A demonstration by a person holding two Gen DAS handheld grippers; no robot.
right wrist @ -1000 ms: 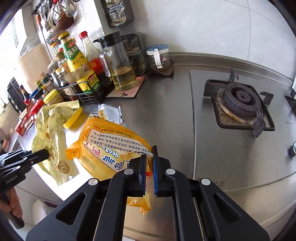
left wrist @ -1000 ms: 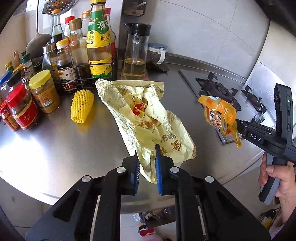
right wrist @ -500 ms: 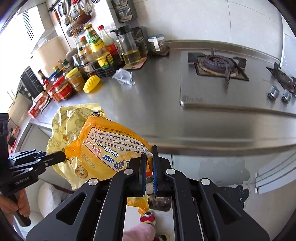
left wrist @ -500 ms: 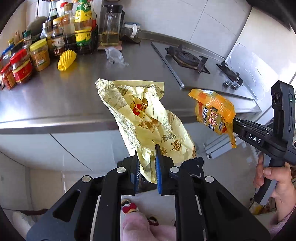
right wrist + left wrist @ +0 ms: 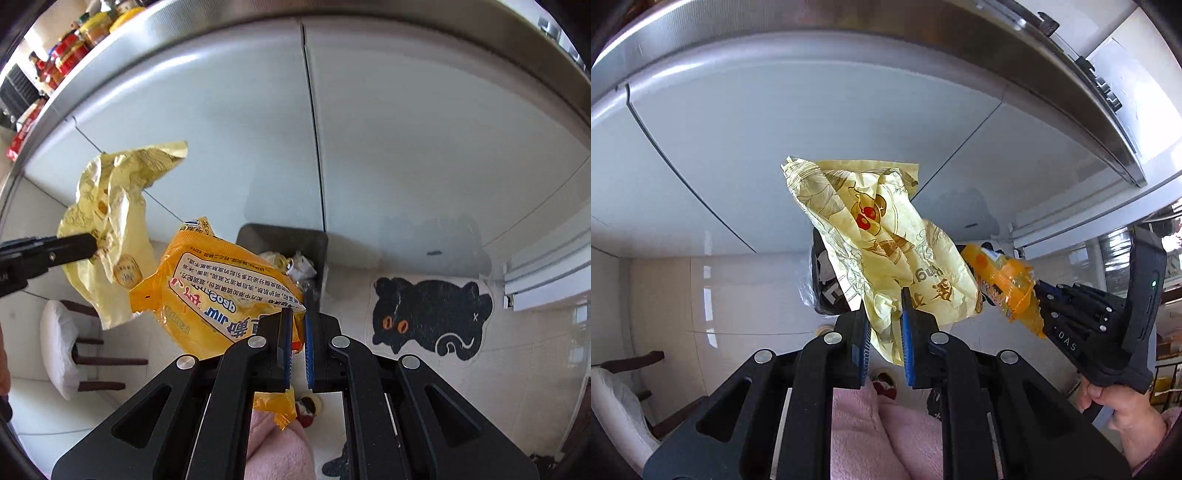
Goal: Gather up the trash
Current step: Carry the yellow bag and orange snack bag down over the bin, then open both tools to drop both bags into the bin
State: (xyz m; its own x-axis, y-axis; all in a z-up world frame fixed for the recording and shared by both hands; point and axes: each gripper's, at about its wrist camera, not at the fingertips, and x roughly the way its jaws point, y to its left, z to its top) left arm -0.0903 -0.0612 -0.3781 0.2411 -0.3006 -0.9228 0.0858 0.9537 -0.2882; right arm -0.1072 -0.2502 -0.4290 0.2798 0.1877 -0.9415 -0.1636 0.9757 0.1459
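Observation:
My left gripper (image 5: 884,332) is shut on a crumpled pale yellow bag (image 5: 875,236), which also shows in the right wrist view (image 5: 110,206). My right gripper (image 5: 298,332) is shut on an orange snack wrapper (image 5: 221,291), which also shows in the left wrist view (image 5: 1004,284). Both hang in the air in front of the cabinet doors. A dark trash bin (image 5: 288,243) with trash inside stands on the floor just beyond the orange wrapper; in the left wrist view the bin (image 5: 823,280) is mostly hidden behind the yellow bag.
White cabinet doors (image 5: 369,147) and the steel counter edge (image 5: 775,33) are above. A black cat-shaped mat (image 5: 432,314) lies on the floor right of the bin. A stool with a white cushion (image 5: 59,343) stands at the left. Jars (image 5: 74,40) line the counter's far end.
Both grippers have dropped from counter height to below the counter edge, carrying the yellow bag and the orange wrapper. The trash bin and floor have come into view.

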